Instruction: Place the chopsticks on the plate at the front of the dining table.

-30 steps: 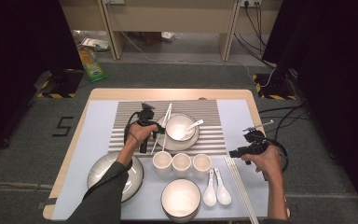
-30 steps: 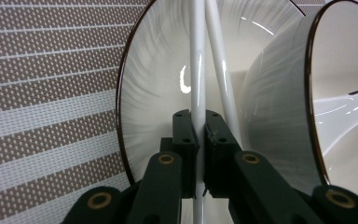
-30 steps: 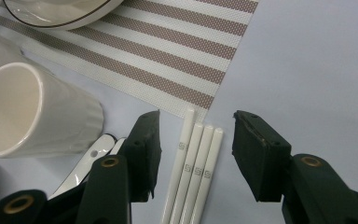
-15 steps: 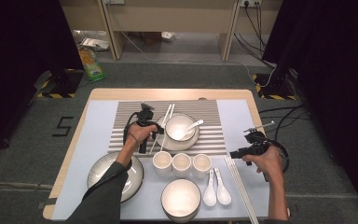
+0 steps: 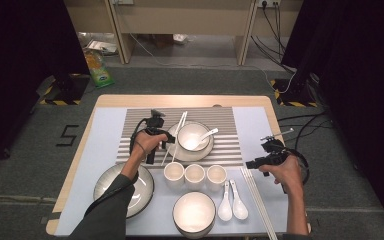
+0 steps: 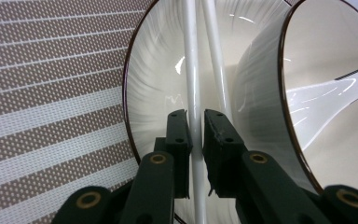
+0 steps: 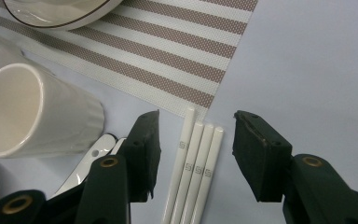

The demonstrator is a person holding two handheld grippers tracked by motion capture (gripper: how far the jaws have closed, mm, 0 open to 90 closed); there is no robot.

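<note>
Left gripper [image 6: 195,122] was pinching one white chopstick [image 6: 192,70] between its jaws, which were pressed against the stick from both sides. A second chopstick [image 6: 214,51] ran just beside the held one, and both lay across the shallow dark-rimmed plate [image 6: 154,70] with the bowl [image 6: 265,107] to their right. From the high view, this gripper [image 5: 155,131] sat over the striped placemat [image 5: 130,135] towards the far middle of the table [image 5: 105,102], at the left rim of the plate [image 5: 177,152]; the pair of chopsticks [image 5: 176,134] slanted across that rim. A white spoon [image 5: 202,139] rested in the bowl.

Right gripper [image 7: 196,140] stood with its jaws spread wide and holding nothing. Four white chopsticks [image 7: 193,168] lay side by side on the pale blue mat [image 7: 307,70] between those jaws, touching neither. Each stick bore a small square grey mark near its end; I could not read it as lettering. In the high view this gripper [image 5: 252,164] hovered near the right edge of the table, above the far ends of those chopsticks [image 5: 257,200].

Three white cups [image 5: 195,175] stood in a row at mid-table, two white spoons [image 5: 231,202] just right of a second bowl [image 5: 194,214] at the near edge, and a grey plate [image 5: 142,190] towards the near left corner. On the floor left of the table a figure "5" [image 5: 68,135] was marked.
</note>
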